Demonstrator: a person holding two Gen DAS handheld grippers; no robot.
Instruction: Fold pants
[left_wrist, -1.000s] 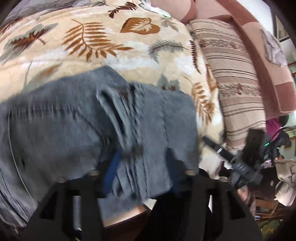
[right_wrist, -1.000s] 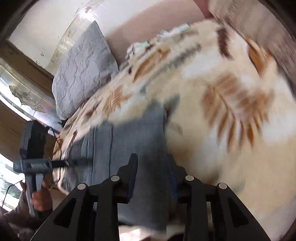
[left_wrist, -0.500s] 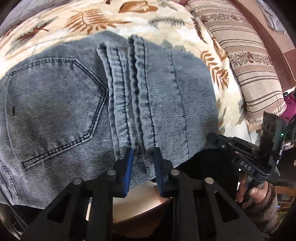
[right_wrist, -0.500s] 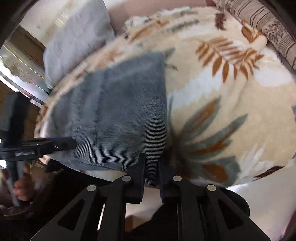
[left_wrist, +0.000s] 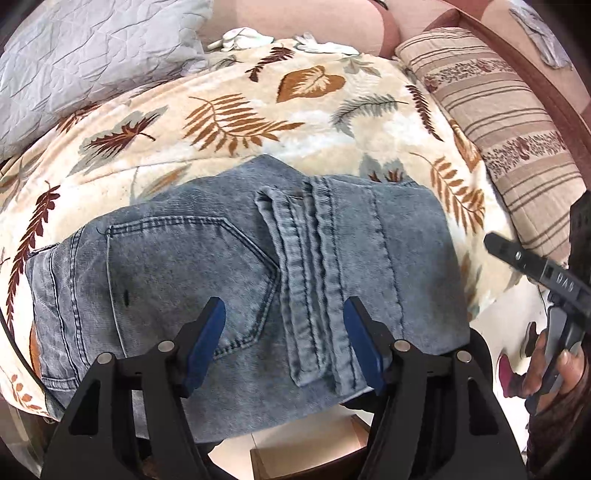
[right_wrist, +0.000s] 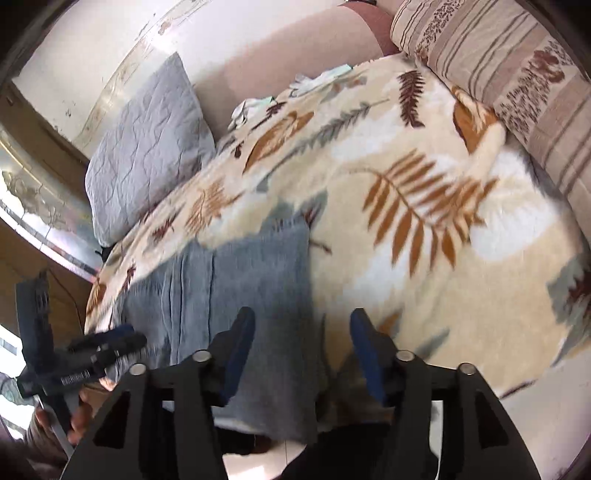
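Left to right: grey quilted pillow (left_wrist: 92, 55) sat at the far left of the bed, leaf-print blanket (left_wrist: 236, 122) across the middle, striped cushion (left_wrist: 498, 122) along the right edge. The pants (left_wrist: 221, 266), blue-grey denim, lay folded flat on the blanket at the near edge, back pocket (left_wrist: 184, 273) facing up on the left half, the stacked leg hems (left_wrist: 314, 288) running down the middle. My left gripper (left_wrist: 284, 339) pointed steeply down over that near edge; its jaws had just been opening and stood wide, blue pads on either side of the hems, not pressing, nothing held. In the left wrist view my right hand (left_wrist: 554, 365) showed at the far right, wrapped round its tool's handle, clear of the denim. My right gripper (right_wrist: 301, 347) angled down over the pants' right edge, where denim meets blanket; its jaws had also just been opening, now wide, the cloth below them but no grip on it. That view was motion-blurred. My left hand (right_wrist: 77, 413) showed low at its left edge, gripping the other tool.
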